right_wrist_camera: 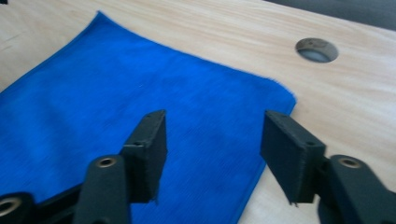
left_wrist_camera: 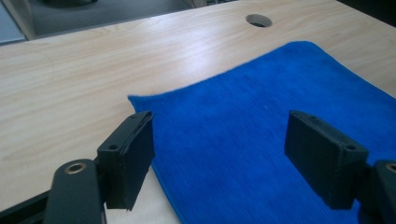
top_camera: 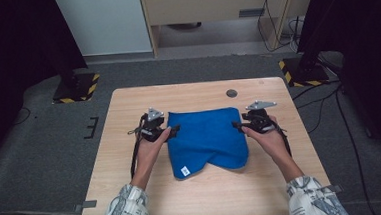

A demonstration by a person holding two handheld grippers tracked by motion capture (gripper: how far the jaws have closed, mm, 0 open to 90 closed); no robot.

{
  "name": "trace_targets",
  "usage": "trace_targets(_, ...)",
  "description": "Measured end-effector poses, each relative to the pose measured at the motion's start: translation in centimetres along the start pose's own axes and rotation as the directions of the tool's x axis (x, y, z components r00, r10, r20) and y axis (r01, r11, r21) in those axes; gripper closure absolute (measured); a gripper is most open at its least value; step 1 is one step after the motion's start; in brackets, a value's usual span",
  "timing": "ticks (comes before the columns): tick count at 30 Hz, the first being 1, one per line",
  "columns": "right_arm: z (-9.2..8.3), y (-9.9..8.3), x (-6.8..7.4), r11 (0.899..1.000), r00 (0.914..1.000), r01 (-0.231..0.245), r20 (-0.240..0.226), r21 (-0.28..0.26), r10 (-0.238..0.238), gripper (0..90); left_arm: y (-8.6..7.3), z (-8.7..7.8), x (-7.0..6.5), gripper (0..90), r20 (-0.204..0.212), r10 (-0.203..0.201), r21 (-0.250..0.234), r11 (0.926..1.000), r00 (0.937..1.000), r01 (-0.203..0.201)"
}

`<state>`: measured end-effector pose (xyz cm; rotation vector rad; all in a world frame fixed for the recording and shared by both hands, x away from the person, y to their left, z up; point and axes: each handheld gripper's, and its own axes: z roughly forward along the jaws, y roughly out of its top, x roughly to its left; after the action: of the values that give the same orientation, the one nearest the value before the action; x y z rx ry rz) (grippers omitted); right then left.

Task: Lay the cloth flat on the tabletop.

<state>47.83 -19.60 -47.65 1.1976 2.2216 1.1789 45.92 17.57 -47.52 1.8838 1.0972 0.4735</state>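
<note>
Both grippers sit wide open with nothing in them. The left gripper [top_camera: 174,130] is at the left edge of the blue cloth [top_camera: 206,136], jaws spread across that edge near the far corner. The right gripper [top_camera: 238,126] does the same on the right edge. The cloth lies mid-table [top_camera: 131,161], near edge rumpled, with a small white tag [top_camera: 184,171] in the high view. The gripper views show the round cable hole [right_wrist_camera: 316,50] up close.

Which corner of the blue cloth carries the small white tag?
The near left corner of the blue cloth, by the person's left forearm: the white tag sits there; the other corners are plain.
</note>
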Motion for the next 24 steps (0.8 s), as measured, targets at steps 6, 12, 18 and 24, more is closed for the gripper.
trace_targets(6,-0.9,-2.6,1.1,1.000,0.9999,0.011,0.001,0.020,-0.011,48.4,-1.6,-1.5,-1.0,22.0,0.038,0.051,0.029,0.9982,0.9980,-0.052)
trace_targets(12,-1.9,-4.5,2.4,1.000,0.9994,0.019,-0.028,0.010,-0.018,56.0,-4.0,-3.3,-2.8,22.3,0.042,0.074,0.036,0.9965,0.9964,-0.075)
trace_targets(18,-3.8,-6.0,4.1,0.999,0.9981,0.039,-0.049,0.016,-0.038,59.6,-6.9,-5.4,-4.5,18.7,0.014,0.108,0.099,0.9891,0.9941,-0.109)
trace_targets(24,-6.4,-8.0,4.7,0.999,0.9968,0.031,-0.074,0.009,-0.030,67.5,-7.6,-6.3,-5.7,22.5,0.019,0.099,0.099,0.9899,0.9949,-0.101)
